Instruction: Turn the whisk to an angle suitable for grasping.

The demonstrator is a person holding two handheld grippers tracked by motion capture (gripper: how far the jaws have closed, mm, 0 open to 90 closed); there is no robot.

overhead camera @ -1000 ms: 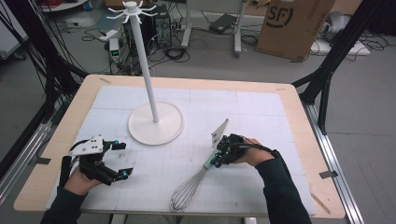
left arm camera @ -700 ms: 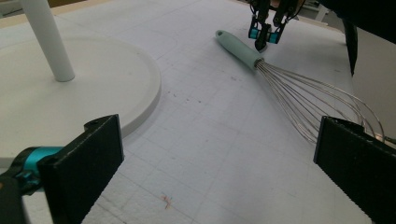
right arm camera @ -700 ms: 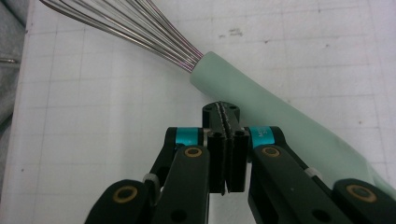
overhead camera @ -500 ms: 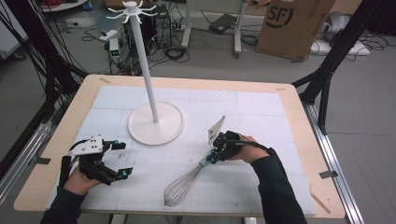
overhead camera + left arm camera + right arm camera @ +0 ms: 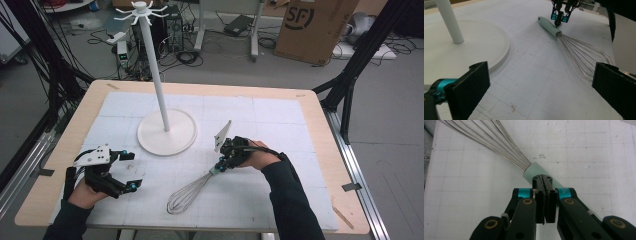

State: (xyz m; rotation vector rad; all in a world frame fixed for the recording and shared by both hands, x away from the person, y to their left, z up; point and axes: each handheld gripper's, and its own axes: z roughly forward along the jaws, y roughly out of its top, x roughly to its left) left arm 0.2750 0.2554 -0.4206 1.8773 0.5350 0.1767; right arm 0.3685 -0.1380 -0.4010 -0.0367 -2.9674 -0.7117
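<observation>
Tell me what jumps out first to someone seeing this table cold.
The tall white stand with hooked arms on top rises from its round base at the middle left of the table. In front of it lies a wire whisk with a pale green handle; the right gripper, jaws shut, has its tips on that handle. The left gripper stands open near the front left edge.

Soft, even light fell from overhead, bright on the counter (image 5: 310, 107) and dimmer on the floor beyond its far edge. Shadows stayed faint: a pale one hugged the stand (image 5: 166, 131) base, another lay under the whisk (image 5: 189, 192) near the front edge. The high view was slightly soft and grainy. In the left gripper view the near jaws looked blurred and dark. In the right gripper view the whisk wires gleamed, and grid lines bowed toward the edges.
</observation>
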